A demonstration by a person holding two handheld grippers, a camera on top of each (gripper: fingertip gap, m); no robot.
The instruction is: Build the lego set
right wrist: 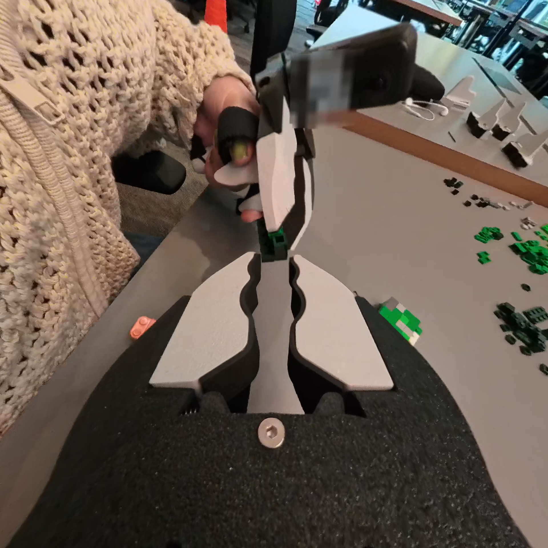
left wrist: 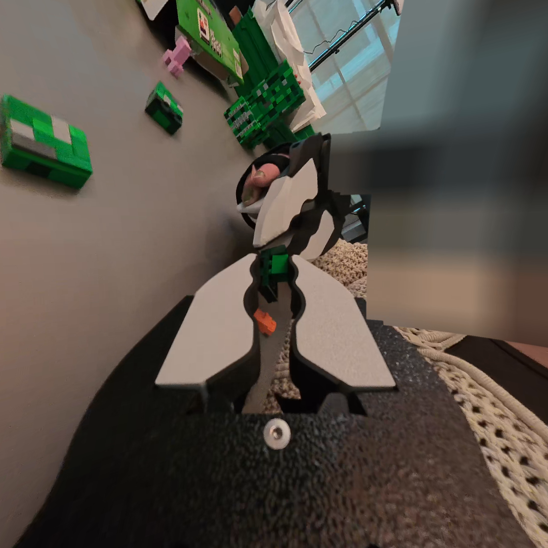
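Note:
A small dark-green and bright-green brick assembly (left wrist: pixel 274 271) is held above the grey table between both grippers. My left gripper (left wrist: pixel 272 262) is shut on it, with the bricks filling the gap at its tips. In the left wrist view, my right gripper (left wrist: pixel 277 247) comes in from above and meets the same assembly. In the right wrist view, my right gripper (right wrist: pixel 274 258) is shut on the lower end of the assembly (right wrist: pixel 273 244). My left gripper (right wrist: pixel 280 232) comes down on it from above, held by a hand.
An orange plate (left wrist: pixel 264 323) lies on the table below, also seen at the table's near edge (right wrist: pixel 141 326). A flat green build (left wrist: pixel 44 142), a small green cube (left wrist: pixel 164 108), a pink figure (left wrist: pixel 176 57) and a tall green build (left wrist: pixel 267 109) stand farther off. Loose green bricks (right wrist: pixel 527 249) and dark bricks (right wrist: pixel 525 329) lie right.

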